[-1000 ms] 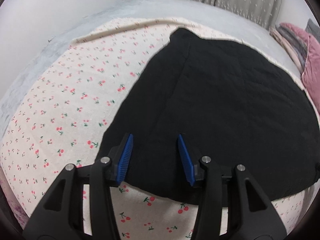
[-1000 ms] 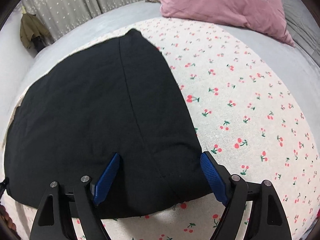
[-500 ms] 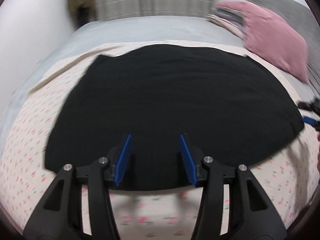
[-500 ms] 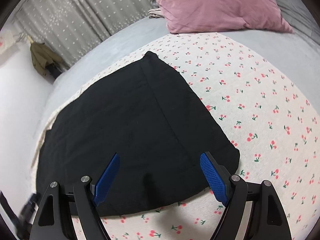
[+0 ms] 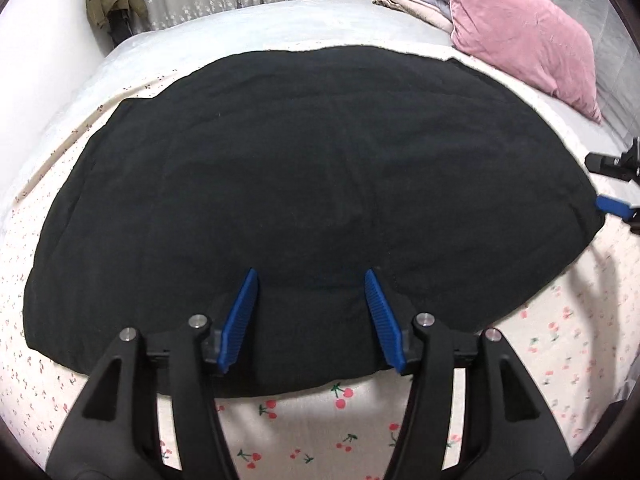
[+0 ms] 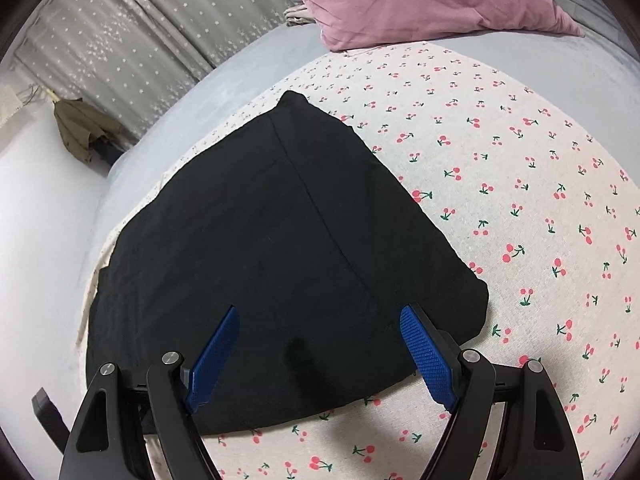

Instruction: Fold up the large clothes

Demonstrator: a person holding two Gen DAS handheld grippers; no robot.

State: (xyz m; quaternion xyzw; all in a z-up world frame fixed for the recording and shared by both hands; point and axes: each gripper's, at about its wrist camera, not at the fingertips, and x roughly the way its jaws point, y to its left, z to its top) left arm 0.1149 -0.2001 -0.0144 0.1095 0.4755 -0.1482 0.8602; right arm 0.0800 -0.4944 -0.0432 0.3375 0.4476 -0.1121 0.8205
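On the bed, a black garment [image 5: 312, 184] was found spread flat over a cherry-print sheet [image 6: 520, 208], with its near edge just short of the sheet's front border. Against the views taken a second before, both cameras were seen to have drawn back and swung: the left view, formerly aimed along one side of the cloth, now took in its whole width, and the right gripper [image 5: 616, 208] had come into sight at the garment's far right corner. This was judged to mean that a fold had just been laid and both tools repositioned for the next one.

The left gripper [image 5: 310, 316] was noted spread wide over the near hem, with nothing between its pads. The right gripper [image 6: 320, 356] was likewise noted wide apart and empty, poised above the corner beside a seam line. Whether either pad touched the cloth could not be told.

No containers were observed. A pink pillow [image 5: 524, 40], folded bedding [image 5: 412, 0] behind it, a curtain [image 6: 132, 52] and a hung olive jacket [image 5: 114, 0] were recorded beyond the work area.
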